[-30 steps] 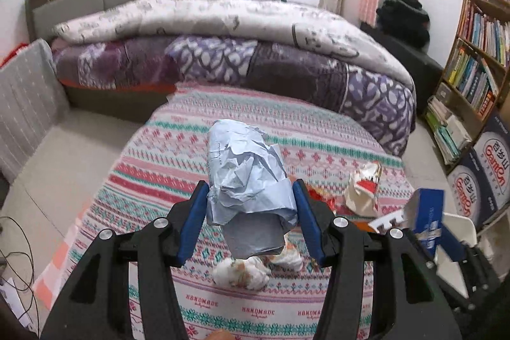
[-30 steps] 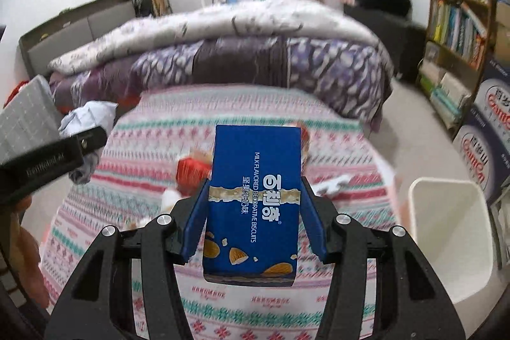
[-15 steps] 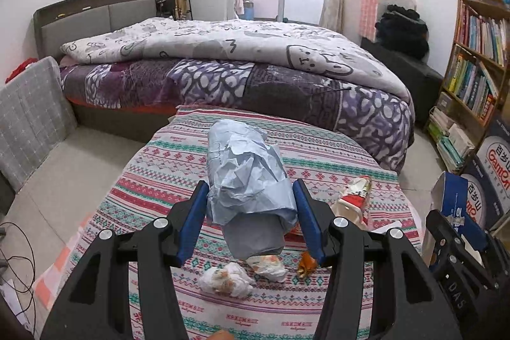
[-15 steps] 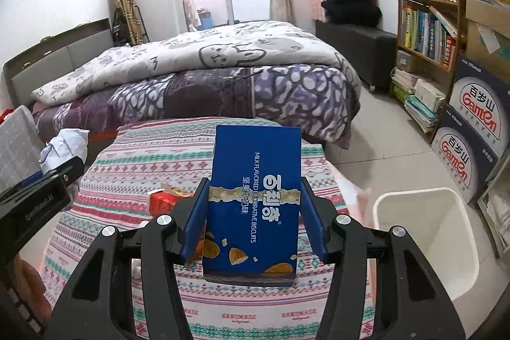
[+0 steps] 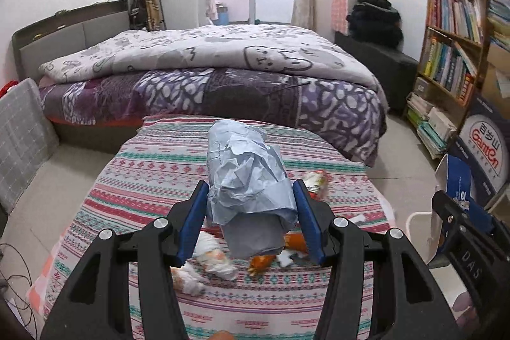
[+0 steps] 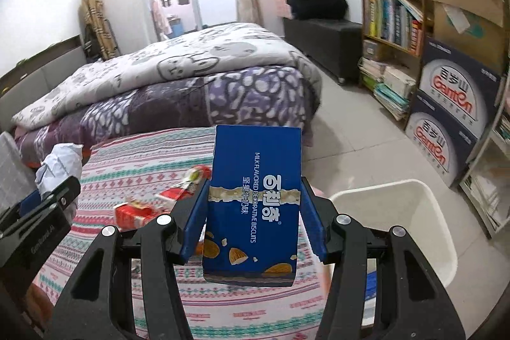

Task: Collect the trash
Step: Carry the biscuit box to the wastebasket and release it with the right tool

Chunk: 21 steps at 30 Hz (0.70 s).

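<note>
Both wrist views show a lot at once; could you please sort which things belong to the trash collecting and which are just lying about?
Part of the job:
- crumpled paper in left gripper
- biscuit box in right gripper
- white bin
- red wrappers on the table

Just lying about:
- bed
- bookshelf
- Ganten cartons

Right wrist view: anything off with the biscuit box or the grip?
Nothing odd. The right gripper is shut squarely on the blue biscuit box, which looks undamaged. The white bin stands upright to the right.
</note>
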Each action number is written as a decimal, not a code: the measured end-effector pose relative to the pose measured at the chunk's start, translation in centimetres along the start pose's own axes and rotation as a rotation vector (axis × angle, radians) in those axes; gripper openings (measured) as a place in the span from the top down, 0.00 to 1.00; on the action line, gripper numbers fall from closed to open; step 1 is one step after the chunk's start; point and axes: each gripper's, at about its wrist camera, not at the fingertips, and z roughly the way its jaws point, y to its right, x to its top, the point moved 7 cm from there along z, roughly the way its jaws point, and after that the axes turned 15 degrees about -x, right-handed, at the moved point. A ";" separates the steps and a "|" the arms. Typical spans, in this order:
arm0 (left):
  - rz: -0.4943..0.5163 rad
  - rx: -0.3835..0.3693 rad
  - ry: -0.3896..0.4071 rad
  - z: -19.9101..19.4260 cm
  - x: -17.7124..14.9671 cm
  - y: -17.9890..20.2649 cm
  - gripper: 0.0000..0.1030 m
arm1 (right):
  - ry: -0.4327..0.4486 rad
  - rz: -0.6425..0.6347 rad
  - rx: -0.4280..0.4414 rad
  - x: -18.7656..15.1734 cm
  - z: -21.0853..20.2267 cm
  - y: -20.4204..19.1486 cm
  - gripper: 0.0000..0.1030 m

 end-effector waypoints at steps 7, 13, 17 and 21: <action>0.047 -0.044 -0.015 0.9 -0.3 3.6 0.48 | -0.063 0.123 -0.070 0.6 1.7 5.2 0.50; 0.089 -0.081 -0.037 1.8 -0.9 6.5 0.48 | -0.084 0.210 -0.138 0.9 2.4 9.4 0.50; 0.114 -0.112 -0.055 2.5 -1.3 8.7 0.48 | -0.092 0.257 -0.187 1.0 2.7 12.0 0.49; 0.136 -0.143 -0.074 3.0 -1.7 10.8 0.48 | -0.103 0.293 -0.226 1.0 2.9 14.4 0.47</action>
